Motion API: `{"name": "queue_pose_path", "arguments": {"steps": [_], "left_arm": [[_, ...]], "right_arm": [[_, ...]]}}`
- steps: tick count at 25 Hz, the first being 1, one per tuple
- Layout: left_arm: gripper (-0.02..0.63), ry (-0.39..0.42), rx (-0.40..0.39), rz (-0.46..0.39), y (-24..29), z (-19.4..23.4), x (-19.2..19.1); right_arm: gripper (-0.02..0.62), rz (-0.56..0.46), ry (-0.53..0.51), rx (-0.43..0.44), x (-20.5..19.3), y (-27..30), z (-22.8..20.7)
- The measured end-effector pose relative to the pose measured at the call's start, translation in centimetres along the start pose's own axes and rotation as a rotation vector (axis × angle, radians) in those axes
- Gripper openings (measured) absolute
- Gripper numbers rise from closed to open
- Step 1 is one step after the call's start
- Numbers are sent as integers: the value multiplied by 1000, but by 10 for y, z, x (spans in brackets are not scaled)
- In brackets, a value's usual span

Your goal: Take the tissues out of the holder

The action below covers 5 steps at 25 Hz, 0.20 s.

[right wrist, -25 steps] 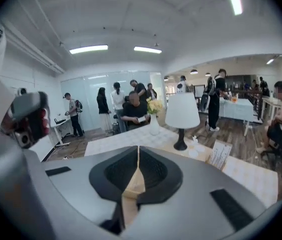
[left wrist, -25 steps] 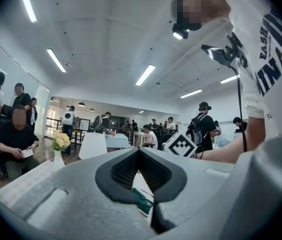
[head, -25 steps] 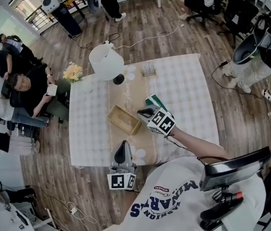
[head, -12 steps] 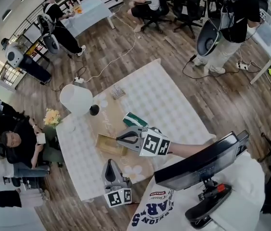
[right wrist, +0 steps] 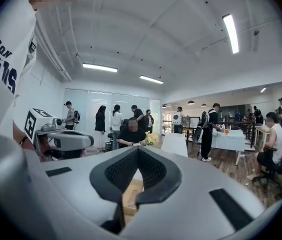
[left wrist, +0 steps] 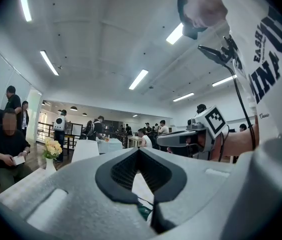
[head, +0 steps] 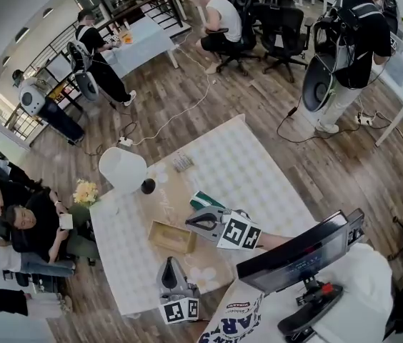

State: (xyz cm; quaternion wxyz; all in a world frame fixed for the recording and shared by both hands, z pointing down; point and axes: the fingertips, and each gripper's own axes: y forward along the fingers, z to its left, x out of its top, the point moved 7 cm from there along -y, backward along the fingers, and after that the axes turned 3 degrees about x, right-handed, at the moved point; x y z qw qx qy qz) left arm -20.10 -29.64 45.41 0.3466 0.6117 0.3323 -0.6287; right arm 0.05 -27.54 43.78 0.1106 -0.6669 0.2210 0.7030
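A shallow wooden holder (head: 173, 237) lies on the white checked tablecloth (head: 259, 170); I cannot tell what is in it. A green and white tissue pack (head: 207, 201) lies on the cloth just behind and to its right. My right gripper (head: 191, 224) hovers between pack and holder, shut with nothing in it. In the right gripper view its jaws (right wrist: 137, 151) meet, and the holder (right wrist: 131, 196) shows below them. My left gripper (head: 167, 264) rests near the front table edge, pointing at the holder, shut and holding nothing. A corner of the green pack (left wrist: 143, 211) shows under its jaws.
A white lamp shade (head: 123, 170) and a small black object (head: 148, 186) stand at the back left of the table, and yellow flowers (head: 85, 191) beside it. A small item (head: 182, 163) lies at the far side. People sit and stand around; a monitor (head: 298, 252) is near my right.
The head view has swung, so the table sits lower in the picture and more of the room shows. The right gripper stays above the cloth between the pack and the holder. The left gripper hardly moved.
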Motion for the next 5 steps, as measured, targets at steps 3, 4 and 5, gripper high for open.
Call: {"name": "queue_pose_path", "arguments": {"steps": [3,4,5], "left_arm": [[3,-2,-3,15,1,-4,26],[3,0,-3,22,2,-9,35],[3,2,-2,28,3,-14,43]], "right_arm": [[6,8,7,-2,24,-7,-3],[6,10,10,1,32,-11,-5],[6,11,12,4,39,-16,-7]]}}
